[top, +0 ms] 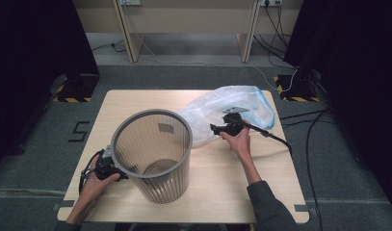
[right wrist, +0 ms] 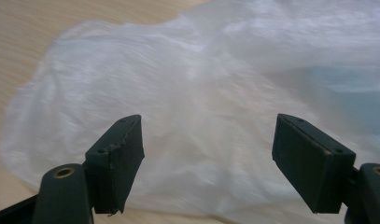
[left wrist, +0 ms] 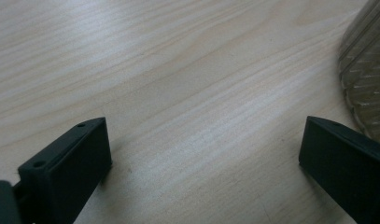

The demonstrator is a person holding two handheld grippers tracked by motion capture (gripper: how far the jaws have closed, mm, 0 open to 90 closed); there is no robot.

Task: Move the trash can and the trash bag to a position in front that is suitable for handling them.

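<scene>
A lab: black curtains (top: 34, 43) (hazard-taped stands (top: 73, 89)), trailing cables (top: 309, 144).

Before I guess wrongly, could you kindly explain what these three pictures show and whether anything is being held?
A person sits at a wooden table with a handheld two-jaw gripper in each hand. The high view looks down from above; the other two pictures come from cameras riding on the grippers. On the table stand a ribbed grey wastebasket and a crumpled clear plastic bag. The left gripper rests open beside the basket. The right gripper is open over the bag, gripping nothing.
</scene>
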